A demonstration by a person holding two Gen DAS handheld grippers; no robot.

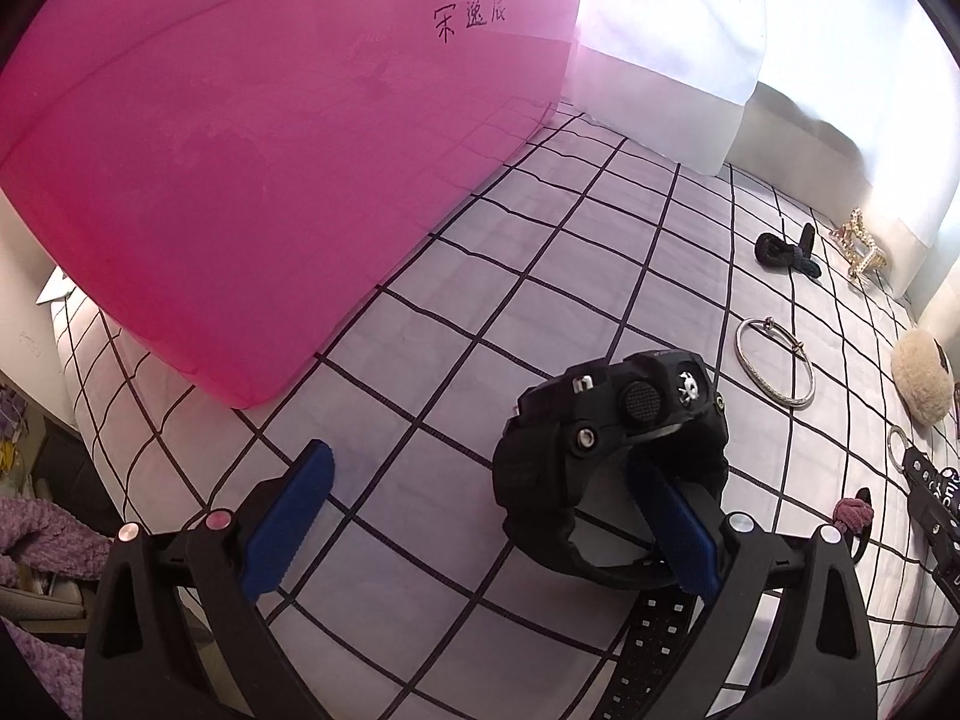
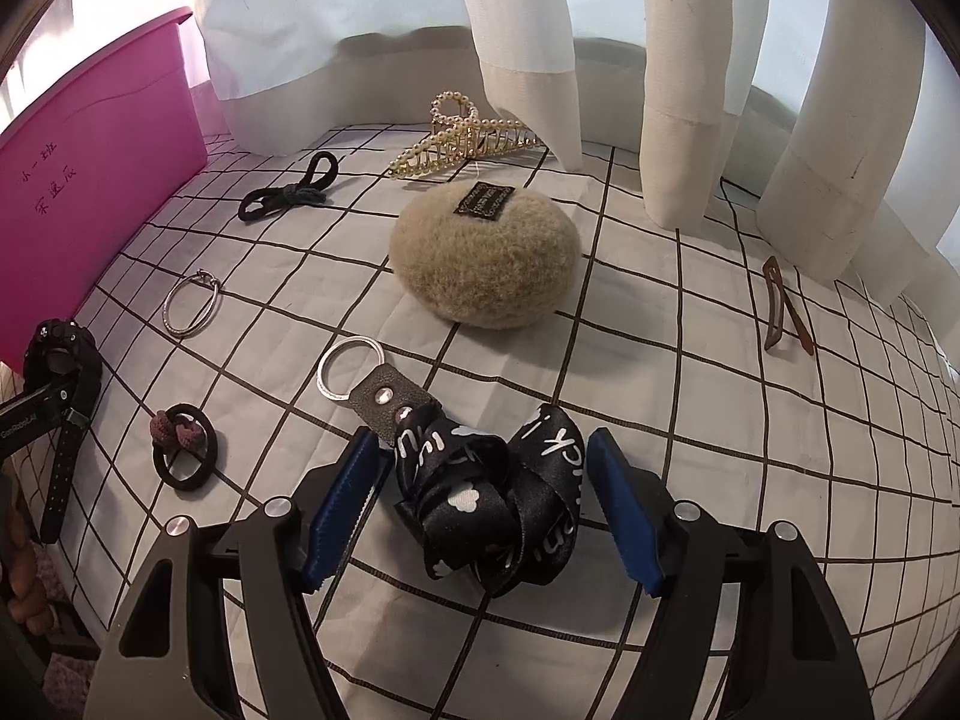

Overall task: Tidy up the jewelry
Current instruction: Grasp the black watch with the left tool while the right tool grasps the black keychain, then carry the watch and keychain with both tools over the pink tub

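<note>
**Two grippers low over a checked cloth strewn with accessories**

Two sets of jaws stand open. The left gripper [image 1: 498,516] has its right finger [image 1: 672,528] threaded through the loop of a black digital watch [image 1: 612,438], which sits on the checked cloth [image 1: 540,276]; its left finger is well apart from the watch, so nothing is clamped. Far left, the wall of a pink bin [image 1: 228,168] rises close by, leaving open cloth between.

The right gripper [image 2: 486,510] straddles a knotted black lanyard [image 2: 492,492] with a key ring [image 2: 350,369]; both pads stand clear of the fabric. Beyond lie a fluffy beige hair clip [image 2: 483,264], a pearl claw clip [image 2: 462,138], a black hair tie [image 2: 288,195], a silver bangle [image 2: 191,306], and a brown snap clip [image 2: 780,312] far right. White curtains [image 2: 690,90] hang along the far edge.
</note>
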